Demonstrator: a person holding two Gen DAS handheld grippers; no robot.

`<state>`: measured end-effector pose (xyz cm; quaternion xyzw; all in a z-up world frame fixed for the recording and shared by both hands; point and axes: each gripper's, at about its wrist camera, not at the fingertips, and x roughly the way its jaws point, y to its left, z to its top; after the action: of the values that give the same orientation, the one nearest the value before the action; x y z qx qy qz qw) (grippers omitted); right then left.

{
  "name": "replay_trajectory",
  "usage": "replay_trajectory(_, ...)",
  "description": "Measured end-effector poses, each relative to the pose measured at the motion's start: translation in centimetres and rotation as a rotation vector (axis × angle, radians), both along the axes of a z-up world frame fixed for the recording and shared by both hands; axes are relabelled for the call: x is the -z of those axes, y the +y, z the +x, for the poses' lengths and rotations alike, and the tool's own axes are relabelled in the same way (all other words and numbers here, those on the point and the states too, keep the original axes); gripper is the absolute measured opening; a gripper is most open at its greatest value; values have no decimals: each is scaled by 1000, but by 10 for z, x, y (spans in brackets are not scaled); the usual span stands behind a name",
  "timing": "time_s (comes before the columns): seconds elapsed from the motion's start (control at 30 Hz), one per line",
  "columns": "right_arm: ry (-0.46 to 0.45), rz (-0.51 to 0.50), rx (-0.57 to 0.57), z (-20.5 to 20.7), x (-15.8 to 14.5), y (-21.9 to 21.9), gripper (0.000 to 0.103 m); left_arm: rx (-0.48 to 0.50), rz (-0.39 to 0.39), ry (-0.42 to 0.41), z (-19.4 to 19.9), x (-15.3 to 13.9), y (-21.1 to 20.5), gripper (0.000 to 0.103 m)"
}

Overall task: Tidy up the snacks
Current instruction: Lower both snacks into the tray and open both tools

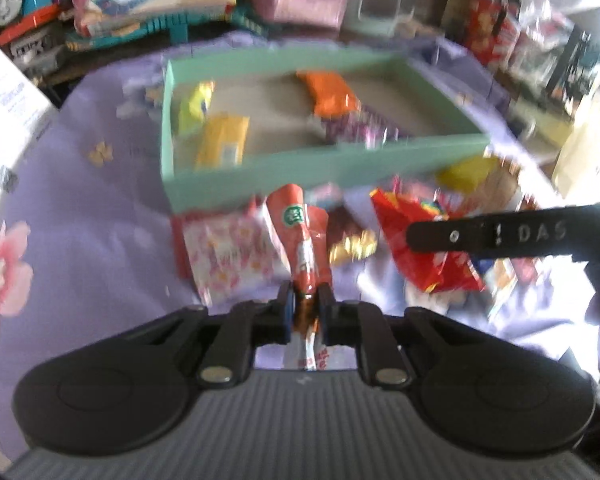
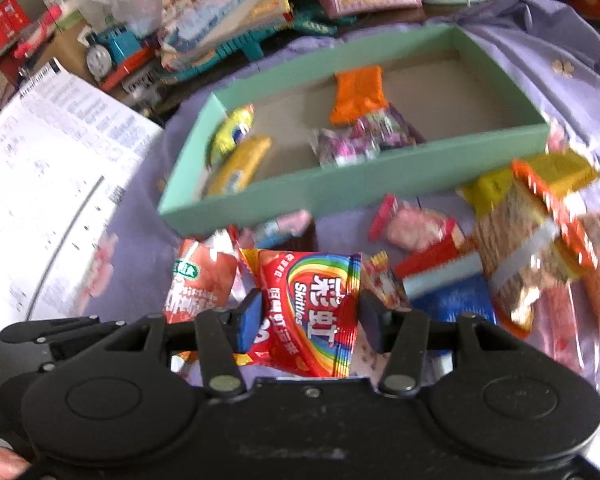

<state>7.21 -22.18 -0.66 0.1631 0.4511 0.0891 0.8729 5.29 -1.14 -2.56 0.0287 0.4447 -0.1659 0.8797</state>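
A lilac flowered cloth (image 2: 540, 92) covers the cluttered table, bearing a shallow mint-green cardboard tray (image 2: 340, 188) with a few packets inside. Just before the tray, the left gripper (image 1: 306, 300) pinches an orange-red crinkled foil sachet (image 1: 300, 232) tightly. The right gripper (image 2: 310, 312) clasps a red rainbow-printed Skittles bag (image 2: 316, 304) above the loose snack pile (image 2: 520, 240).

Home, likely child's room: floral purple bedsheet (image 1: 100, 200), toy train (image 2: 112, 54) at 11 o'clock, toy boxes (image 2: 224, 0) at 12.
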Motion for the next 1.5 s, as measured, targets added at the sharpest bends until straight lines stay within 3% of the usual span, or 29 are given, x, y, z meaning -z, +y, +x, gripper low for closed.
replay_trajectory(0.2,-71,-6,3,43,-33,2,50,-40,-34,-73,44,-36,9,12)
replay_trajectory(0.37,-67,-15,36,105,-37,0,50,-76,-48,-81,106,-44,8,12)
replay_trajectory(0.57,-25,-19,84,186,-20,-1,51,-123,-45,-37,191,-24,0,12)
replay_trajectory(0.73,9,-2,99,235,4,2,51,-120,-24,-15,237,-7,-5,12)
replay_trajectory(1.03,26,4,103,281,24,8,53,-130,3,14,280,16,-9,14)
replay_trajectory(1.1,22,11,100,285,24,9,57,-125,15,4,283,17,-10,21)
replay_trajectory(1.13,18,17,95,285,24,9,69,-124,21,-4,282,16,-11,35)
replay_trajectory(1.17,9,22,94,285,21,9,86,-124,25,-9,282,14,-11,63)
replay_trajectory(1.2,-8,25,97,282,18,8,94,-129,28,-23,280,11,-10,77)
replay_trajectory(1.23,-25,28,102,280,15,8,103,-139,37,-51,276,8,-10,98)
replay_trajectory(1.3,-42,29,105,275,10,7,103,-154,67,-95,269,2,-11,103)
replay_trajectory(1.5,-41,15,95,256,-2,4,103,-157,75,-70,255,-4,-11,103)
